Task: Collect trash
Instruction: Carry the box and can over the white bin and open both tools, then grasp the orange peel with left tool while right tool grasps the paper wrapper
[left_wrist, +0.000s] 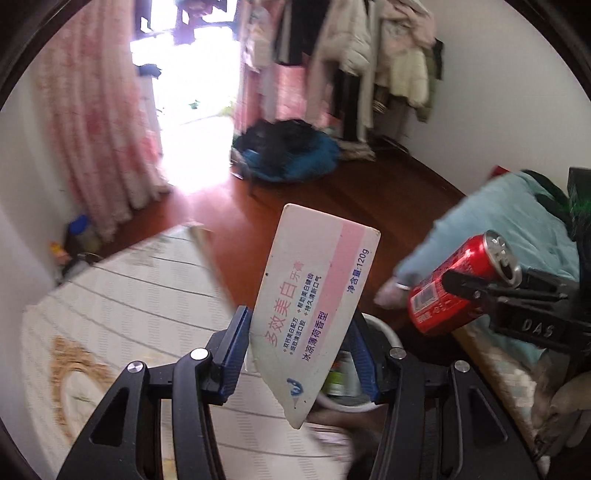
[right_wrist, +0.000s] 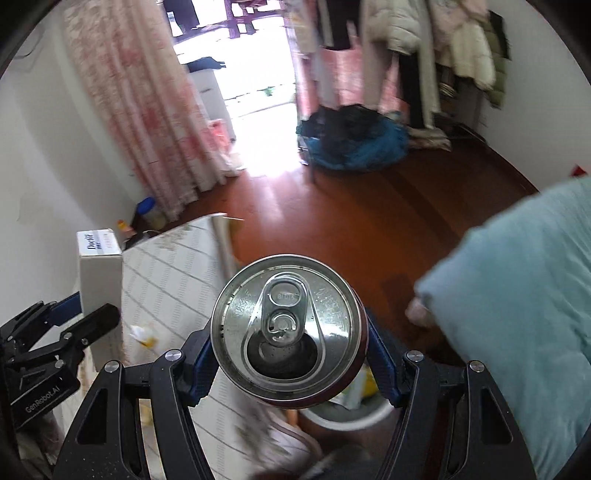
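My left gripper (left_wrist: 295, 354) pinches a flat white and pink toothpaste box (left_wrist: 314, 314) between its blue pads, the box standing tilted above the white quilted mattress (left_wrist: 122, 314). My right gripper (right_wrist: 291, 354) clamps an opened red aluminium drink can (right_wrist: 286, 332) by its sides, its silver top facing the camera. Both are held over a round white bin (left_wrist: 388, 332) near the floor, which I think already holds some packaging, though blur hides the details
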